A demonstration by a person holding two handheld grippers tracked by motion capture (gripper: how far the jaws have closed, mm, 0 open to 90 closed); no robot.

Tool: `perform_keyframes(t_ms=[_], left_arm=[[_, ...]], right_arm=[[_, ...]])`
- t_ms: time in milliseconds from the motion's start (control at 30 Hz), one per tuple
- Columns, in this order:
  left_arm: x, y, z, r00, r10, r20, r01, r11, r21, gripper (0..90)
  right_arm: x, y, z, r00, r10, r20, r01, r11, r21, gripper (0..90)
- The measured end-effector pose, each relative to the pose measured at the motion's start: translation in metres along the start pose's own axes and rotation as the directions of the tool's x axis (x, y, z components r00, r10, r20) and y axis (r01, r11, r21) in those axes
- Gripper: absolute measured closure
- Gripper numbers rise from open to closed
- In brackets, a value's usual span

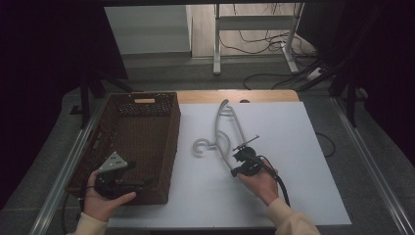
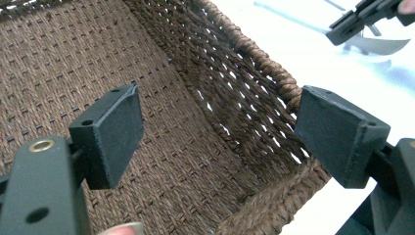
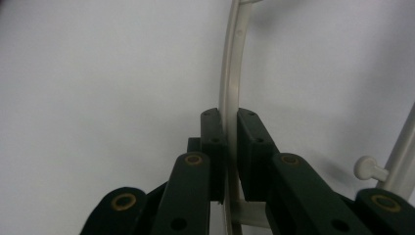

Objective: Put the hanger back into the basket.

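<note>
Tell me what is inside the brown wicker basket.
The basket holds no items; its woven floor shows. The open left gripper hovers over it, hiding the near corner in the high view.

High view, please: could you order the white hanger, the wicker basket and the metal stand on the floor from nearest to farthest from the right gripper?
1. White hanger: clamped in the right gripper, lying on the white table sheet.
2. Wicker basket: to its left, at the table's left edge.
3. Metal stand: on the floor beyond the table's far edge.
</note>
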State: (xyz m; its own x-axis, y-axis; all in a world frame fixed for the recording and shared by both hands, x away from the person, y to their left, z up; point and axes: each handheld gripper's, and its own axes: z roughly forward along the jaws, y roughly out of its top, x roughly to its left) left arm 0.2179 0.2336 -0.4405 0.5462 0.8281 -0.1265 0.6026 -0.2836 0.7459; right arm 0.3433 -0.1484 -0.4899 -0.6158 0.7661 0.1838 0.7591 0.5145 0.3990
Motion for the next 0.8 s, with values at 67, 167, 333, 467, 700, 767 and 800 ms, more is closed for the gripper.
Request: perform_keyframes(t_ms=[67, 167, 333, 467, 700, 767, 800], left_arm=[[0.000, 0.000, 0.000, 1.0000, 0.000, -0.001, 0.000, 1.0000, 0.000, 18.5], [0.000, 0.000, 0.000, 1.0000, 0.001, -0.001, -0.001, 1.0000, -0.002, 18.5], [0.000, 0.000, 0.000, 1.0000, 0.002, -0.002, -0.002, 1.0000, -0.003, 18.5], [0.000, 0.000, 0.000, 1.0000, 0.002, -0.001, -0.002, 1.0000, -0.003, 18.5], [0.001, 0.000, -0.001, 1.0000, -0.001, -0.002, 0.001, 1.0000, -0.008, 18.5], [0.001, 0.000, -0.001, 1.0000, -0.002, 0.000, 0.002, 1.0000, -0.007, 18.5], [0.001, 0.000, 0.000, 1.0000, -0.002, 0.000, 0.002, 1.0000, -0.007, 18.5]], right_arm=[[-0.008, 0.001, -0.010, 0.9977, 0.026, -0.063, -0.029, 0.9983, -0.051, 82.7], [-0.015, 0.000, -0.022, 0.9914, 0.049, -0.121, -0.062, 0.9920, -0.110, 82.7], [-0.023, -0.001, -0.036, 0.9792, 0.054, -0.196, -0.089, 0.9812, -0.172, 82.7], [-0.027, -0.002, -0.042, 0.9748, 0.053, -0.217, -0.098, 0.9750, -0.200, 82.7], [-0.028, -0.007, -0.057, 0.9701, 0.037, -0.240, -0.097, 0.9653, -0.242, 82.7], [-0.028, -0.012, -0.061, 0.9674, 0.028, -0.252, -0.095, 0.9621, -0.256, 82.7], [-0.028, -0.013, -0.062, 0.9670, 0.026, -0.253, -0.094, 0.9611, -0.260, 82.7]])
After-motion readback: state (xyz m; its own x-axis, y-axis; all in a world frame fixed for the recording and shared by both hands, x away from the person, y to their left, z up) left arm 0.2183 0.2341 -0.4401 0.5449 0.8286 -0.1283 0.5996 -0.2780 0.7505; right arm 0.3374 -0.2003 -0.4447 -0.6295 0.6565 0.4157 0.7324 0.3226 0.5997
